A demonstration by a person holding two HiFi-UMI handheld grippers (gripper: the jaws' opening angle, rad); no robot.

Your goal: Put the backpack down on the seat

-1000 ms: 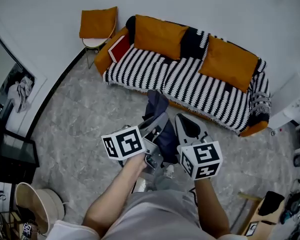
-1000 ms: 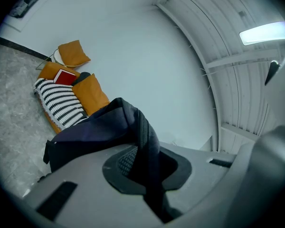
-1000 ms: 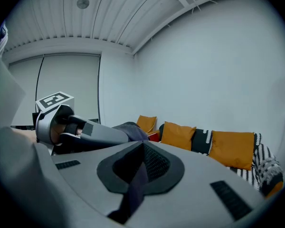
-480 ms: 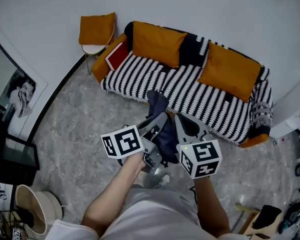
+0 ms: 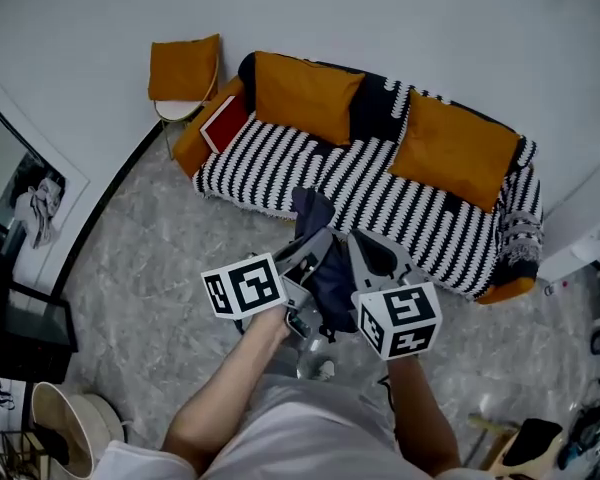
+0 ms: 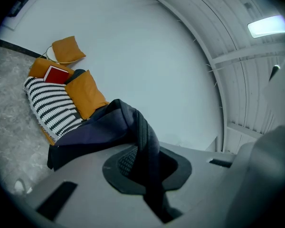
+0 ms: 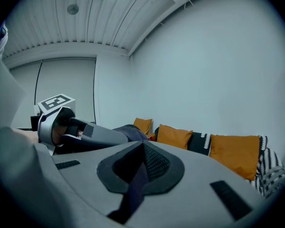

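Observation:
A dark navy backpack (image 5: 323, 260) hangs in front of me above the floor, short of the black-and-white striped sofa seat (image 5: 365, 196). My left gripper (image 5: 315, 251) is shut on one of its straps; in the left gripper view the dark strap (image 6: 145, 146) runs between the jaws of the left gripper (image 6: 149, 179) and the bag's body (image 6: 99, 132) droops beyond. My right gripper (image 5: 372, 260) is shut on a dark blue strap (image 7: 137, 186) that lies pinched between the jaws of the right gripper (image 7: 141, 172). The two grippers are close side by side.
Two orange cushions (image 5: 305, 96) (image 5: 455, 150) lean on the sofa back, and a red book (image 5: 223, 124) lies at its left end. A chair with an orange cushion (image 5: 184, 68) stands left of the sofa. A white basket (image 5: 68, 420) is at lower left, white furniture (image 5: 583, 226) at the right.
Both grippers and the backpack keep the same pose. The sofa has slid slightly left and up in the head view, and the clutter at lower right has moved towards the edge.

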